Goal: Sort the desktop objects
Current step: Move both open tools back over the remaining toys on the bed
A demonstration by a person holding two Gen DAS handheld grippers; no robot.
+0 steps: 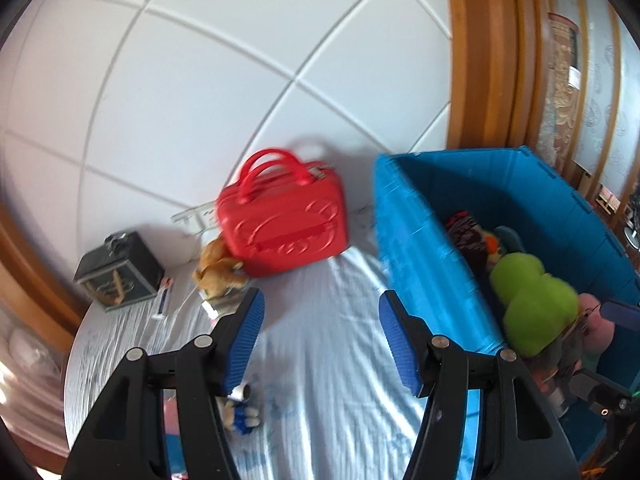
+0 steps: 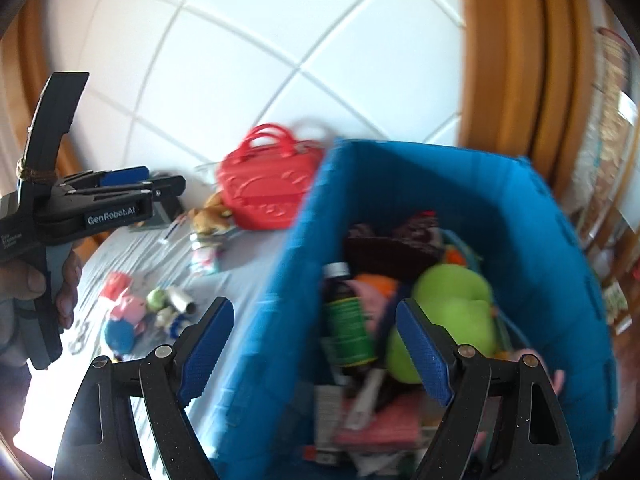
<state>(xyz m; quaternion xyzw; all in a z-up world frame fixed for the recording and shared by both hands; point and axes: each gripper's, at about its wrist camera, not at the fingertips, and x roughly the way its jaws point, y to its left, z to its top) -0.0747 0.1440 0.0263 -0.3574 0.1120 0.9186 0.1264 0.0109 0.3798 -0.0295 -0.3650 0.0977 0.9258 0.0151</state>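
My left gripper (image 1: 320, 320) is open over the pale blue cloth (image 1: 320, 380), nothing between its fingers. Ahead of it stand a red handbag (image 1: 284, 224) and a brown plush toy (image 1: 218, 272); a small toy figure (image 1: 240, 412) lies under its left finger. The blue bin (image 1: 420, 240) is on its right, with a green plush (image 1: 532, 304) inside. My right gripper (image 2: 316, 328) is open above the bin's left wall (image 2: 272, 320), holding nothing. Below it the bin holds a dark bottle with a green label (image 2: 348, 320), the green plush (image 2: 452, 312) and several other items.
A black box (image 1: 120, 272) and a pen (image 1: 164, 300) lie at the table's far left. In the right wrist view a hand (image 2: 60, 280) holds the left gripper (image 2: 168, 188); a pink pig toy (image 2: 128, 304), a blue ball (image 2: 120, 336) and a white roll (image 2: 182, 300) lie on the cloth.
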